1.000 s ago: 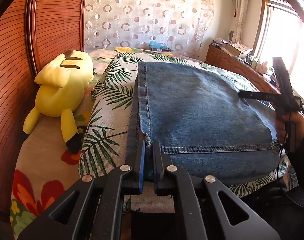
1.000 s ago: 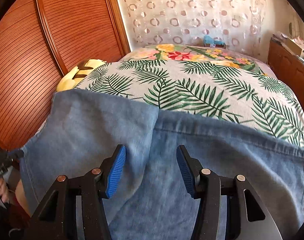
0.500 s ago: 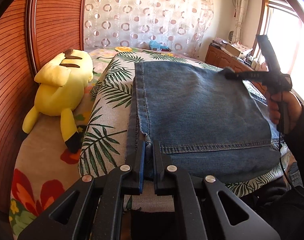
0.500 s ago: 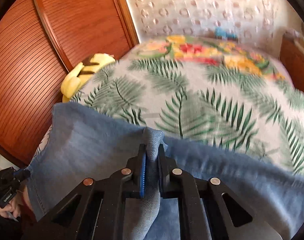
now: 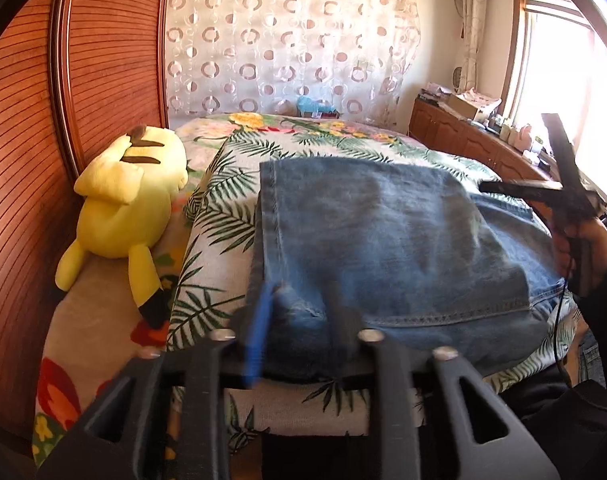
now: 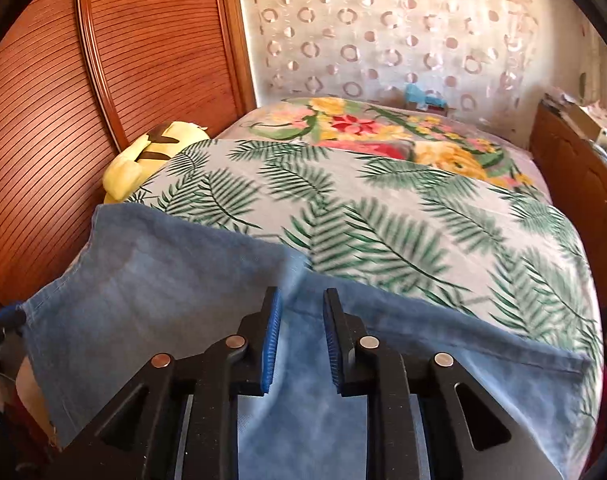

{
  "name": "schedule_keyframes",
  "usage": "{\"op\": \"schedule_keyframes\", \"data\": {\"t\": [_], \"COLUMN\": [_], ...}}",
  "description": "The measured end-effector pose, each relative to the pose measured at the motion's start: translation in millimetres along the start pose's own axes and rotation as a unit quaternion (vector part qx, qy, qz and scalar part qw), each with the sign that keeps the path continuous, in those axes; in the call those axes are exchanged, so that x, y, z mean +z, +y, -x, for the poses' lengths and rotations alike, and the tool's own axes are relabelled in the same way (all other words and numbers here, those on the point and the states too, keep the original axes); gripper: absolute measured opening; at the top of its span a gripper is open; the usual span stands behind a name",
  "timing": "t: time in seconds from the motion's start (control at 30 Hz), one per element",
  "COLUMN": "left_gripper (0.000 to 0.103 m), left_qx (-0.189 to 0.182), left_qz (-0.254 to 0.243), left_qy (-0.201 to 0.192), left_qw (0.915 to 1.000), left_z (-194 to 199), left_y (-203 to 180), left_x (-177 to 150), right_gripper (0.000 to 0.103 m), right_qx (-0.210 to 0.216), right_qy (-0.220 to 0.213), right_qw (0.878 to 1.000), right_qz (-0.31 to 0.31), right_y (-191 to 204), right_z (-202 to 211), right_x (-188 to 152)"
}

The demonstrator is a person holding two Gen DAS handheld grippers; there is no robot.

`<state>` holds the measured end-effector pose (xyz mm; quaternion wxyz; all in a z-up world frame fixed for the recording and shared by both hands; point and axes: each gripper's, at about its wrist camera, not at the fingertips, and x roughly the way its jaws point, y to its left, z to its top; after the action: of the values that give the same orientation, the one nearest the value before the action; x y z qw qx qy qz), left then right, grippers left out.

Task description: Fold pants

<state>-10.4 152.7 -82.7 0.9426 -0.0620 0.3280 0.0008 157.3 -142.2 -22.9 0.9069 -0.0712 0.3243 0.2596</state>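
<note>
I am spreading both grippers, left and right, over jeans lying on the palm-print bed, beside a yellow plush toy and wooden headboard.

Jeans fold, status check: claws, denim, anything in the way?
Left claw open, blurred, at the near corner. Right claw open over the jeans. Jeans folded flat on the bed. Plush lies beside them, apart.

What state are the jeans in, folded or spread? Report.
Folded. The jeans lie as a doubled panel on the bed, one hemmed layer atop another.
</note>
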Motion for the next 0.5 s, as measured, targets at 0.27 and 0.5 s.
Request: {"op": "schedule_keyframes", "data": {"t": [0.27,0.5], "left_gripper": [0.079,0.079], "left_qx": [-0.05,-0.067], "left_qz": [-0.011,-0.038], "left_qy": [-0.001,0.002], "left_qw": [0.9987,0.9971], "left_z": [-13,-32], "left_y": [-30,-79], "left_x": [9,24], "right_gripper": [0.047,0.053], "right_qx": [-0.034,-0.098], "right_qy": [-0.02,-0.027], "right_qw": [0.999,0.993], "right_qz": [-0.03,-0.053], "right_y": [-35,-68], "right_z": [75,138], "right_x": [-69,-118]}}
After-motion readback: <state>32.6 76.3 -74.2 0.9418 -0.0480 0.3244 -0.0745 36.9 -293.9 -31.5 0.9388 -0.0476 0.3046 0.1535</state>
